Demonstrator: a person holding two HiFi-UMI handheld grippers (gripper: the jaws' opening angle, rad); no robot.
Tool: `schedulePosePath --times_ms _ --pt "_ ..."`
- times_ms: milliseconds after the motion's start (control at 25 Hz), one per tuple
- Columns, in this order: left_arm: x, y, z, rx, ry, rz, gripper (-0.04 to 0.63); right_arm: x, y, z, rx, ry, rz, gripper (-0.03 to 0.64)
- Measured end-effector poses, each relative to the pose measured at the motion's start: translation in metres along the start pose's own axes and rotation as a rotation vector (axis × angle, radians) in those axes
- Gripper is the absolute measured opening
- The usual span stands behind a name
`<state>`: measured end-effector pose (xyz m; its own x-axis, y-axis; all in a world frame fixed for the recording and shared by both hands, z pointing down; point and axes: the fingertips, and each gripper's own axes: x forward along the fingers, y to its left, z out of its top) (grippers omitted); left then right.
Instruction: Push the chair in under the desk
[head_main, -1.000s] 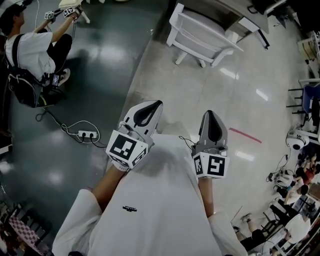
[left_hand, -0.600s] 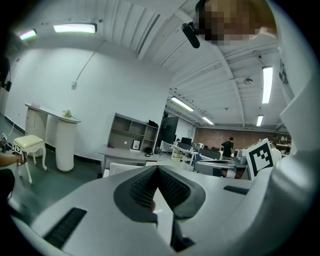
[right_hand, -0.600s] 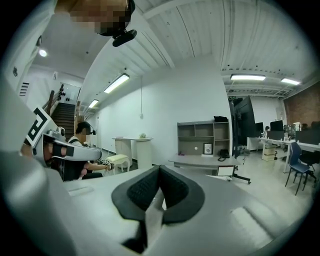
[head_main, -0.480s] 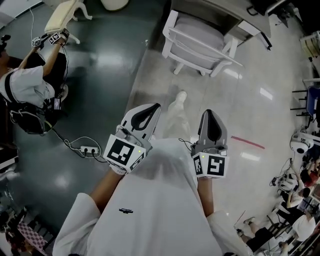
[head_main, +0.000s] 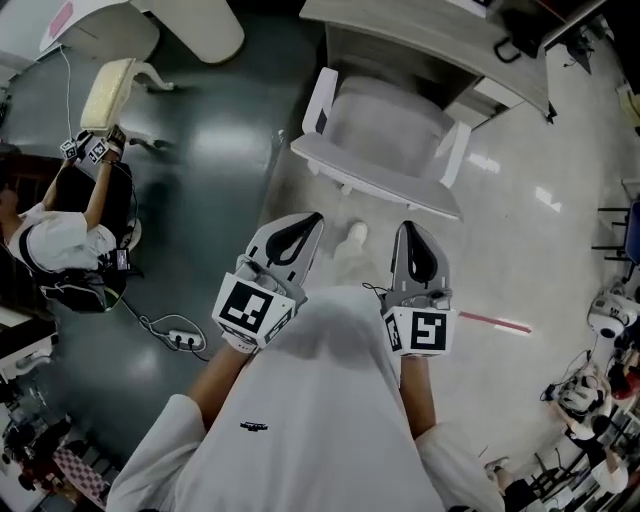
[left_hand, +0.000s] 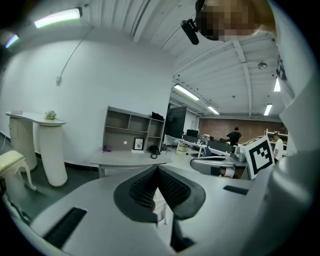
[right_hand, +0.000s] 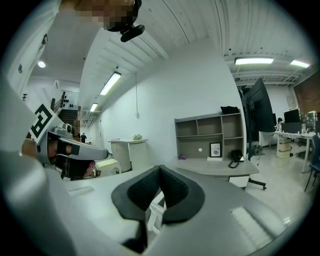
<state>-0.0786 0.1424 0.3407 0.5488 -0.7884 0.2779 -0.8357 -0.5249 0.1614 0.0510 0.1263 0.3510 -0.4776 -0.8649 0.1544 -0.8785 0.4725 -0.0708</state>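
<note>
- The left gripper (head_main: 300, 225) has its jaws shut tight, holding nothing.
- The right gripper (head_main: 413, 235) has its jaws shut and empty too.
- The white chair (head_main: 378, 150) stands at the near edge of the desk (head_main: 430, 30), its back toward both grippers, not touching them.
- Its legs hide under the seat.
- Seen from each gripper, the jaws cover most of the chair.

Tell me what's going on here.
A person in a white shirt holds a left hand-held gripper and a right hand-held gripper out in front. Both are shut with nothing between the jaws. Just ahead, a white chair with armrests stands at a grey desk, its backrest towards the person. Neither gripper touches the chair yet.
</note>
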Motion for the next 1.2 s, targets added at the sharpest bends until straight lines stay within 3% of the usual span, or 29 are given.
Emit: schedulePosePath --times_ms 200,440,960,1200 --pt "0.064 0.025 0.029 0.051 0.003 0.026 0.006 0.052 -0.053 0.017 -0.043 -0.003 0.015 0.012" --pt "0.094 0.046 0.036 0.063 0.025 0.037 0.006 0.088 -0.073 0.024 -0.042 0.014 0.023 0.012" --pt "0.148 0.062 0.046 0.161 0.121 -0.164 0.006 0.121 -0.098 0.039 -0.06 0.04 -0.111 0.013" --pt "0.165 0.062 0.03 0.198 0.184 -0.223 0.006 0.13 -0.099 0.031 -0.073 0.073 -0.086 0.017"
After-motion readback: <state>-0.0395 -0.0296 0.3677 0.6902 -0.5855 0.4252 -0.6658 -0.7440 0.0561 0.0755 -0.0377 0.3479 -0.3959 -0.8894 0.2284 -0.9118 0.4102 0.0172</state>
